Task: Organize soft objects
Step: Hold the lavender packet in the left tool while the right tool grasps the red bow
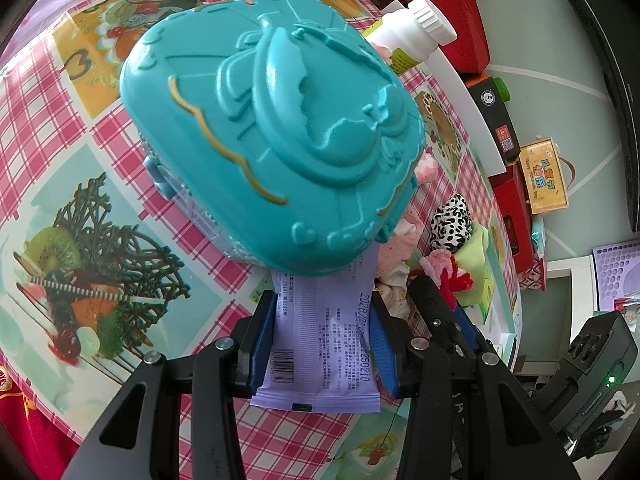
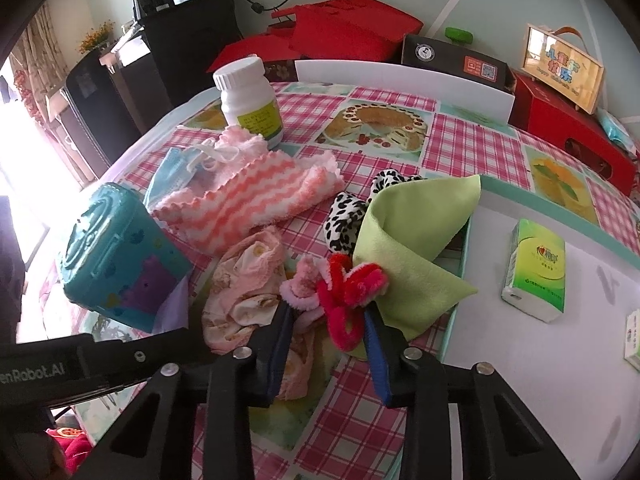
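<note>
Left hand-held gripper (image 1: 320, 344) clamps purple packet (image 1: 320, 344)

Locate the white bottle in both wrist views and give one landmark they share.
Left wrist: white bottle at upper right, lying slantwise in the picture behind the teal case.
Right wrist: bottle at upper centre-left, upright on the checked cloth.
Shared landmark: the leopard-print cloth, beside the green cloth in both.

Checked tablecloth (image 2: 384, 408), striped towel (image 2: 256, 200), white bottle (image 2: 250, 100), teal box (image 1: 272, 132)
</note>
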A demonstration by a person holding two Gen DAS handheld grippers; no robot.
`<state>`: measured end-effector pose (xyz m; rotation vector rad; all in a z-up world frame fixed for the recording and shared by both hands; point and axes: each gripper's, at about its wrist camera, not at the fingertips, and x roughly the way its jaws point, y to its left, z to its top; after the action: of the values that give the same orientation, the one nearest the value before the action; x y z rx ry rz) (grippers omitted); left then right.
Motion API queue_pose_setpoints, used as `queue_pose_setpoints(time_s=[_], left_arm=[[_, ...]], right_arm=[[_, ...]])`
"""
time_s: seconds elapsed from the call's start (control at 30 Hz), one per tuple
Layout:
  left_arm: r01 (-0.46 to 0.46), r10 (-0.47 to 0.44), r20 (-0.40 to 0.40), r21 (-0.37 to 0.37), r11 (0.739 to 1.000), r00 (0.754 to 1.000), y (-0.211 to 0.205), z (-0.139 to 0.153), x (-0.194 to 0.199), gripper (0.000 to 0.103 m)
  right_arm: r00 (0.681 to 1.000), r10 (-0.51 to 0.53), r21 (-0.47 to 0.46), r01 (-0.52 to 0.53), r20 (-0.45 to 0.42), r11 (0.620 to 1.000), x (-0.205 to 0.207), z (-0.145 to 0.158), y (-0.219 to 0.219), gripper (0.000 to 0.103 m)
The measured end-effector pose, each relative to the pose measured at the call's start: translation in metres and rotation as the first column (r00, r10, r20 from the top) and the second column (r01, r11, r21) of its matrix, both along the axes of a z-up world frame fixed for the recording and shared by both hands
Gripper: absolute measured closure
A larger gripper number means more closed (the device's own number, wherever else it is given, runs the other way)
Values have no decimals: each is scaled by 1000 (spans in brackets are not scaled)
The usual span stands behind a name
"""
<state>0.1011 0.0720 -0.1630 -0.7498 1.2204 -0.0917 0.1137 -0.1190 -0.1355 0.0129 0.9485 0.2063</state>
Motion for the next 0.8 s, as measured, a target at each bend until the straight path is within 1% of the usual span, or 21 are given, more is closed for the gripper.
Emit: queue_pose_setpoints(time_s=[0.17, 0.27, 0.6, 0.8], left_arm=[[8, -8, -1, -2, 1000, 1000, -2, 1, 0, 57], [17, -17, 1, -5, 1000, 1000, -5, 1, 1, 57], [41, -41, 18, -5, 999, 999, -12, 7, 3, 57], [55, -54, 35, -3, 999, 998, -17, 12, 4, 57]], right_arm=[[1000, -2, 16, 2, 12, 1000, -3, 5, -2, 67], [1000, -1, 21, 0, 17, 1000, -4, 7, -3, 70], [999, -9, 39, 8, 36, 999, -8, 13, -6, 71], [997, -14, 52, 10, 70, 999, -16, 25, -9, 71]])
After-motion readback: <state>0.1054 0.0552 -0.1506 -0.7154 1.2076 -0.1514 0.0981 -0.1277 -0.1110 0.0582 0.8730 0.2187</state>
